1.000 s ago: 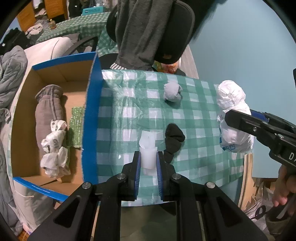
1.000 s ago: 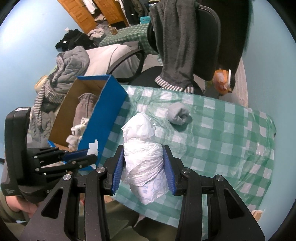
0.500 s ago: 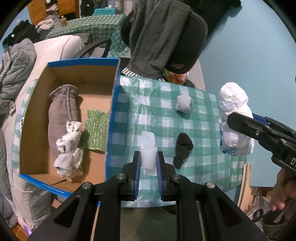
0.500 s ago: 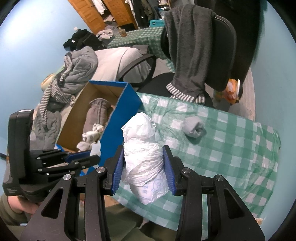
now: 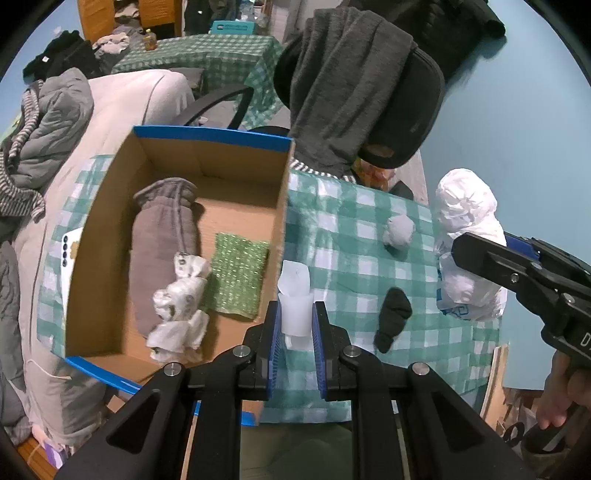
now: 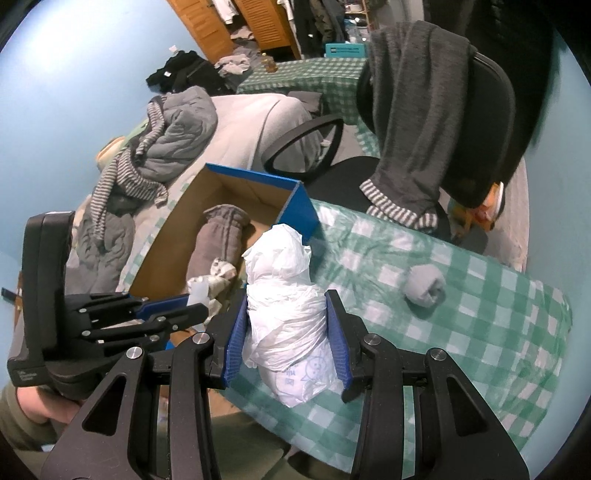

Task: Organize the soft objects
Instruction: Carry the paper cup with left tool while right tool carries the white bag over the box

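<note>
Left fingers (image 5: pixel 270 332) pinch white wad (image 5: pixel 295 306); right fingers (image 6: pixel 236 332) clamp white bag (image 6: pixel 288 332).

Left gripper (image 5: pixel 297 325) clamps white wad (image 5: pixel 295 306) beside box (image 5: pixel 280 236).

This is a lived-in room of a home, probably a bedroom. A bed with a pale blanket (image 6: pixel 266 122) carries a heap of grey clothes (image 6: pixel 173 136), more clothes lie before wooden louvered doors (image 6: pixel 258 22), and a grey sweater (image 5: pixel 347 88) hangs over a black office chair (image 6: pixel 476 122). The walls are light blue, and two tables wear green checked tablecloths (image 5: pixel 369 251).
</note>
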A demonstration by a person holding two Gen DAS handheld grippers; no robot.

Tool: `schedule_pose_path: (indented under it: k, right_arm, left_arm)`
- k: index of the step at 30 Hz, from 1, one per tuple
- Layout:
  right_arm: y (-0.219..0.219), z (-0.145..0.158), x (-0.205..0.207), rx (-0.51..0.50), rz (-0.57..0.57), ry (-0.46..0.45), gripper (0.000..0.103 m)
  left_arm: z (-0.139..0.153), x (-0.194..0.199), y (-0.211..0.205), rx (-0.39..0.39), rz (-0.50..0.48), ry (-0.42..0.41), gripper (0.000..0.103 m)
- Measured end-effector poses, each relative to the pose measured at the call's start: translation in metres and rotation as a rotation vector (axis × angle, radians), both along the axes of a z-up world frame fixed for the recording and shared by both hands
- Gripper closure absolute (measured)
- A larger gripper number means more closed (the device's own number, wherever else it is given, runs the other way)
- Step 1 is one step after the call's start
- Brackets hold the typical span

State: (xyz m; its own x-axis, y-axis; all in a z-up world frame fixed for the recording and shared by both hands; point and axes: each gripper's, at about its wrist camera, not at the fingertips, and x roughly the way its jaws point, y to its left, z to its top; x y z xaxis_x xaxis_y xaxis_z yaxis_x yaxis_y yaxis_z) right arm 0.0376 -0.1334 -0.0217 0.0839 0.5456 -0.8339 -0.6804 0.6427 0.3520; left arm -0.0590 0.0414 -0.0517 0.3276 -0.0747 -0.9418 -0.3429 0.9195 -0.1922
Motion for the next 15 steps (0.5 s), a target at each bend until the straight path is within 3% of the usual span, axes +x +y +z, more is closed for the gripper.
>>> schedule_pose_path:
  k: [15]
  right_arm:
    - [0.073, -0.007, -0.002, 0.005, 0.084, 0.011, 0.063]
  left_arm:
    - [-0.004, -0.012, 0.057, 0.018, 0.061, 0.004, 0.087]
